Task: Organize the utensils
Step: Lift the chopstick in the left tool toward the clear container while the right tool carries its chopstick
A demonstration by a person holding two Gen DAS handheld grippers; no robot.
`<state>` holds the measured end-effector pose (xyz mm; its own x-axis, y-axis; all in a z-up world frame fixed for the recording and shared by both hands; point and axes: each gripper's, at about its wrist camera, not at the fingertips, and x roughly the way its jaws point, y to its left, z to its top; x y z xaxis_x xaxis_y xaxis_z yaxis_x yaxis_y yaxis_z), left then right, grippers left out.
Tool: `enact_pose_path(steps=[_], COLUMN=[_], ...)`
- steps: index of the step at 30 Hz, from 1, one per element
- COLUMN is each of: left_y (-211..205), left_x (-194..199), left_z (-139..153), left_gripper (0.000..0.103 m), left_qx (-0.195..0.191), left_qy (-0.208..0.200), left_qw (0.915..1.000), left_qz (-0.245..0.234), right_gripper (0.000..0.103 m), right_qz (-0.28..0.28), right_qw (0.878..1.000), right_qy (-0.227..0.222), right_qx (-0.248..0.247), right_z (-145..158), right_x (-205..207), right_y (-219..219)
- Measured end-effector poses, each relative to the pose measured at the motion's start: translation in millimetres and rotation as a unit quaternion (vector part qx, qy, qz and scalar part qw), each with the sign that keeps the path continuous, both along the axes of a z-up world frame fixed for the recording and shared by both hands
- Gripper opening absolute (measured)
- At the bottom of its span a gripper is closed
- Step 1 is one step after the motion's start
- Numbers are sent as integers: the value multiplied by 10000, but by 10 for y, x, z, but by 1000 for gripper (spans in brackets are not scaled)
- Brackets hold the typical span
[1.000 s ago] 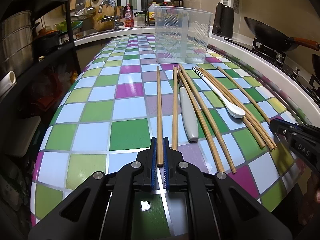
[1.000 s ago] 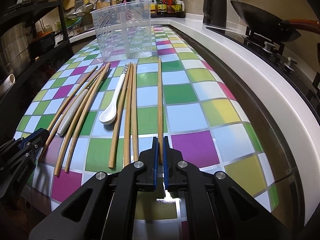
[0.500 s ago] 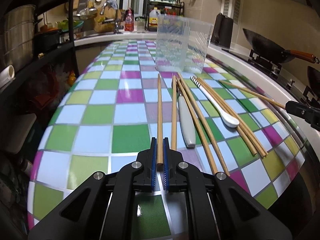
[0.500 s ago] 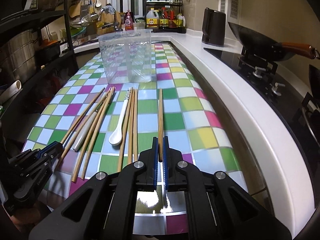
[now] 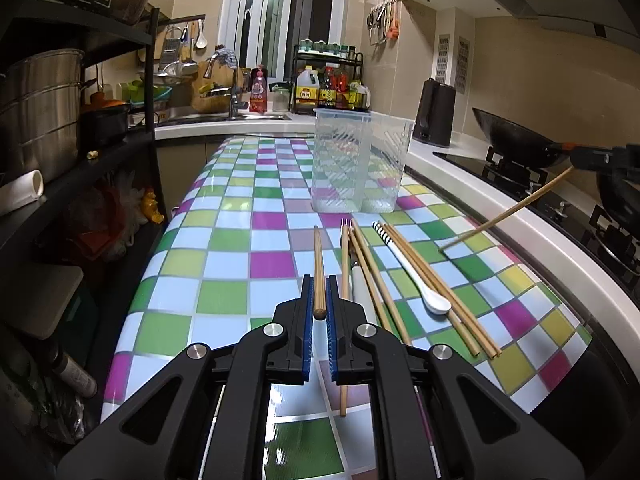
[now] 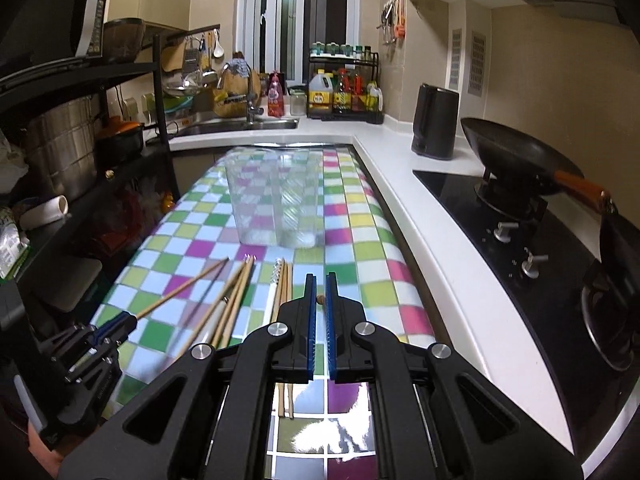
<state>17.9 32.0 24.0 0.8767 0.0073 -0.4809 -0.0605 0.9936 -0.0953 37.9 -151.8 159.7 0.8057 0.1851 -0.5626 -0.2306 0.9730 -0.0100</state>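
2 chopsticks (image 5: pixel 319 268) (image 5: pixel 508 210) lifted (1 per tool); others, white spoon (image 5: pixel 416 280) flat beside clear holder (image 5: pixel 360 164).

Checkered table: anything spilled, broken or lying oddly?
Nothing spilled or damaged on the checkered table. The white spoon lies diagonally across the loose chopsticks, mixed in. The clear holder stands upright, empty.

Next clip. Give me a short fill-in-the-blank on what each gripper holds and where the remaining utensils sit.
1. The left gripper is shut on a single wooden ____.
2. The right gripper holds its chopstick ____ the checkered tablecloth, not resting on it.
3. The white spoon lies on the table with its bowl end pointing ____ the clear plastic container.
4. That container currently holds ____ utensils.

Missing words: chopstick; above; away from; no
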Motion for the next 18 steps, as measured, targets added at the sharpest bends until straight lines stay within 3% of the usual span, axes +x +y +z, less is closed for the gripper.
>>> enact_pose_path(steps=[18], left_y=[33], left_x=[99], left_z=[282], left_gripper=[6], left_qx=[-114], left_qy=[-278], left_qw=[9995], left_qz=[-11], right_gripper=[4], right_qz=[196], right_qw=[9998], right_qy=[-72], right_qx=[-60], right_z=[537], right_x=[263], right_y=[60])
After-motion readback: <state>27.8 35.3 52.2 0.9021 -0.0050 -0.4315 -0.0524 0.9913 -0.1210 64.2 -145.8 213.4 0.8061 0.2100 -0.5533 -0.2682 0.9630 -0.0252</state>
